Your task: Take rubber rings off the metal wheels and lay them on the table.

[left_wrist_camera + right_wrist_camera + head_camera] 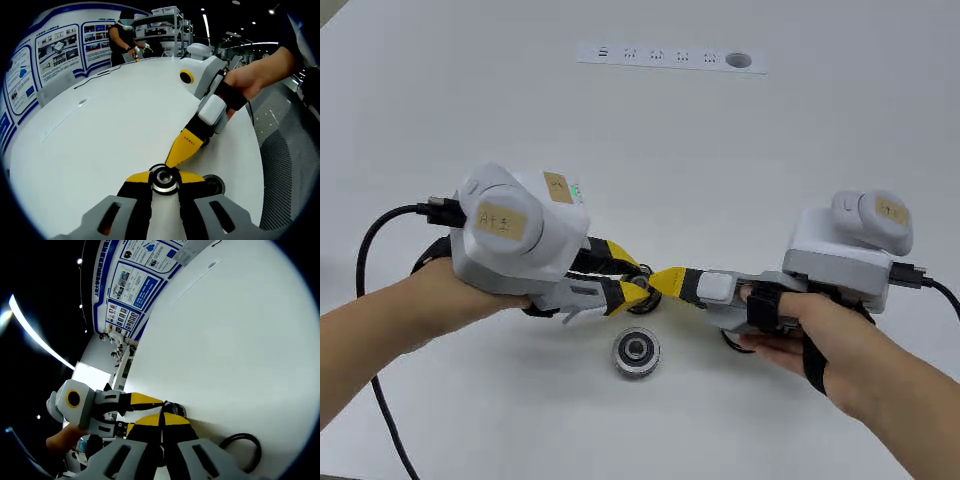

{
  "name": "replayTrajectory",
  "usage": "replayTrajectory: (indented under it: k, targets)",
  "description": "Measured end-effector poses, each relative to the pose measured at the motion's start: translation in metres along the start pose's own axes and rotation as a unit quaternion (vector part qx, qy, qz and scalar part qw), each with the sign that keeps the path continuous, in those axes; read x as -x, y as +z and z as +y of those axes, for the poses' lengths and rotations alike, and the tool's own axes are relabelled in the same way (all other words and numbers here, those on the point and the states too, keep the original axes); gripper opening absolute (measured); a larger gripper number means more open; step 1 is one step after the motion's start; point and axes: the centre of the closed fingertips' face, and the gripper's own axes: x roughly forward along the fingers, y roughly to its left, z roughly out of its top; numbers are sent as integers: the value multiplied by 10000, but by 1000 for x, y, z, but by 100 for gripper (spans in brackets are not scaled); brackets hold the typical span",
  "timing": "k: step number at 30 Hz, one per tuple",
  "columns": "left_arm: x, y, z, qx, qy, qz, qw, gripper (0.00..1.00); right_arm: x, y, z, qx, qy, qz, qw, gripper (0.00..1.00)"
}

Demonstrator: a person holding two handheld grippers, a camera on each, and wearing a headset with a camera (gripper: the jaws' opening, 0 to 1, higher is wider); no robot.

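Rubber ring (156,169) on the wheel (165,181) clamped low over the table (740,150) by the left gripper (165,177) was seemingly pinched by the closed right gripper (161,416), and could have been flung off, or the wheel dragged loose, by a sharp pull.

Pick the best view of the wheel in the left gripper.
Left gripper view: wheel face-on, hub clear, in the left gripper. Head view: yellow jaws cover most of it. Right gripper view: a dark edge past the jaws.

- Grippers: two, left gripper (165,176) and right gripper (161,419).
- Hands: two, left hand (450,292) and right hand (812,332).
- Metal wheels: two, held wheel (165,182) and loose wheel (635,352).
- Detached rubber ring (241,446): one.
- Socket strip (670,57): one.
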Motion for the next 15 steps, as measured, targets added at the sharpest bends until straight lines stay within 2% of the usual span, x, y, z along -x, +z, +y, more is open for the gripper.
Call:
replayTrajectory:
  k: [7,13,15]
  targets:
    - [9,3,2,-100,111,-13,9999,23,-3,1,5,-26,59,5,10000,1]
    - [17,7,10,235,339,-162,9990,26,-5,6,18,-115,248,-95,9996,2]
    - [20,9,11,257,368,-219,9988,26,-2,12,21,-173,299,-193,9992,2]
